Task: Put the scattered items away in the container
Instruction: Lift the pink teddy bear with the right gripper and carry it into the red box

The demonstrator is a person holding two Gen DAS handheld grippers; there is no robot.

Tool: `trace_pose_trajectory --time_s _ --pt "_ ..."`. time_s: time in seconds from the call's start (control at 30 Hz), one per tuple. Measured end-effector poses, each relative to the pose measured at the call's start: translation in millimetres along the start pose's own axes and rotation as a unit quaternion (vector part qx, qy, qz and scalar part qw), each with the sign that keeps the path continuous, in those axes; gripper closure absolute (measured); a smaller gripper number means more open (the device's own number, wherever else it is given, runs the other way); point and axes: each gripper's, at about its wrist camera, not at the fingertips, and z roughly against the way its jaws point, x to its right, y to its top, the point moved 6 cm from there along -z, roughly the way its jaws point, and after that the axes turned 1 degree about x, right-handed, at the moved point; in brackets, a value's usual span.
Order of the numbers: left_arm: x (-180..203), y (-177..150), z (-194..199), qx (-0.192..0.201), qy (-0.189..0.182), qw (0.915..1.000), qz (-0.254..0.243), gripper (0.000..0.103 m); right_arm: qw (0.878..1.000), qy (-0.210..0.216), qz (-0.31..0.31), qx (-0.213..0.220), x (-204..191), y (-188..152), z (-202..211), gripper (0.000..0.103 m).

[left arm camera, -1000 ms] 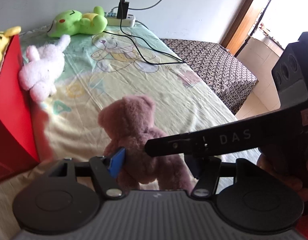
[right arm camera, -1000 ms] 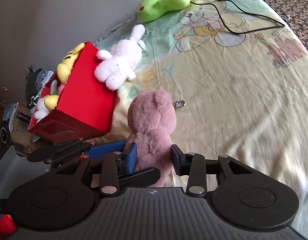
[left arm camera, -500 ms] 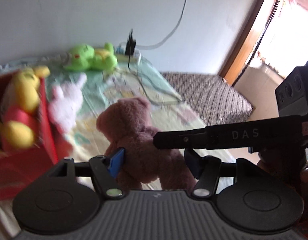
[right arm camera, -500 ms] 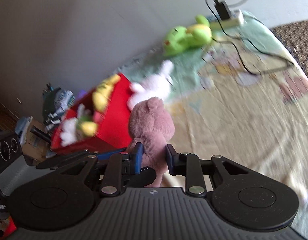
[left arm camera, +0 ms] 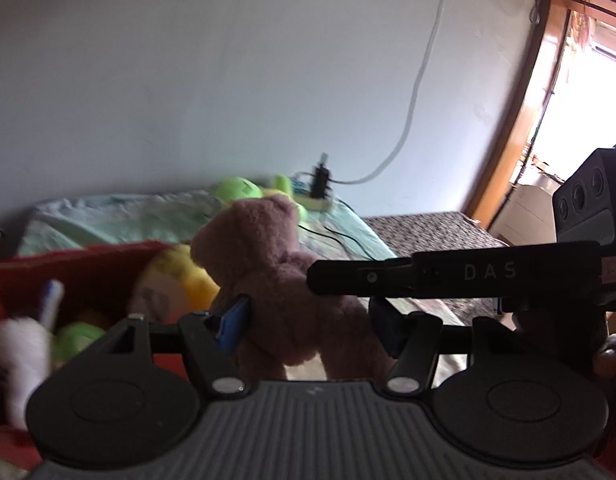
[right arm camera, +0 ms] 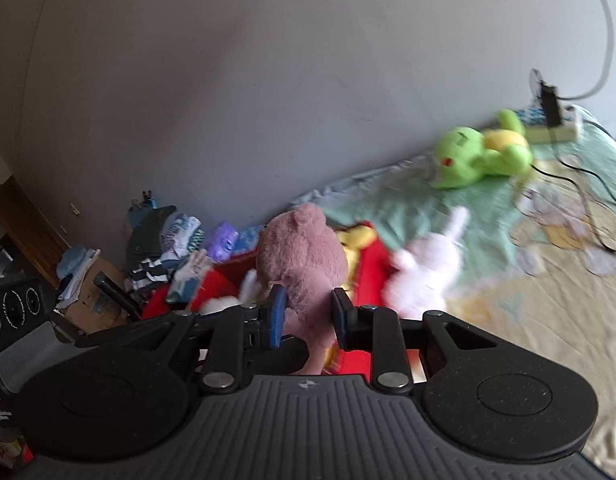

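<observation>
Both grippers hold one pinkish-brown teddy bear (left arm camera: 268,264) up off the bed. My left gripper (left arm camera: 308,326) is shut on its lower body, blue pads pressed into the fur. My right gripper (right arm camera: 308,316) is shut on the bear (right arm camera: 300,264) too, and one of its black fingers (left arm camera: 388,276) crosses the left wrist view from the right. The open red box (left arm camera: 68,260) lies just left of and below the bear, with a yellow toy (left arm camera: 180,280), a white one and a green one inside. A white bunny (right arm camera: 424,276) leans against the box's outer wall (right arm camera: 372,276).
A green plush (right arm camera: 480,156) lies far back on the bed near a power strip (right arm camera: 552,128) with black cables running over the sheet. Clothes and clutter (right arm camera: 168,240) pile up beyond the box by the wall. A patterned mattress (left arm camera: 428,232) and a doorway are at the right.
Both grippers have lifted the bear off the sheet and carried it left toward the red box. The right jaws have narrowed on the bear. The box's inside has come into view.
</observation>
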Motion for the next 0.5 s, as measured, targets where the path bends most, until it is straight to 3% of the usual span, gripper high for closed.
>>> trace_pose_trajectory --time_s 0.27,0.5 --pt "-64.8 0.5 -3.8 -0.009 0.042 0.9991 -0.001 0.040 1.000 0.003 0.008 -0.004 -28.4 -2.2 -63.5 0.075" --pt "-112.9 -18.1 -22.1 -0.043 0.038 0.9981 0.024 0.040 0.999 -0.022 -0.011 -0.024 -29.2 -20.5 -106.2 0.075"
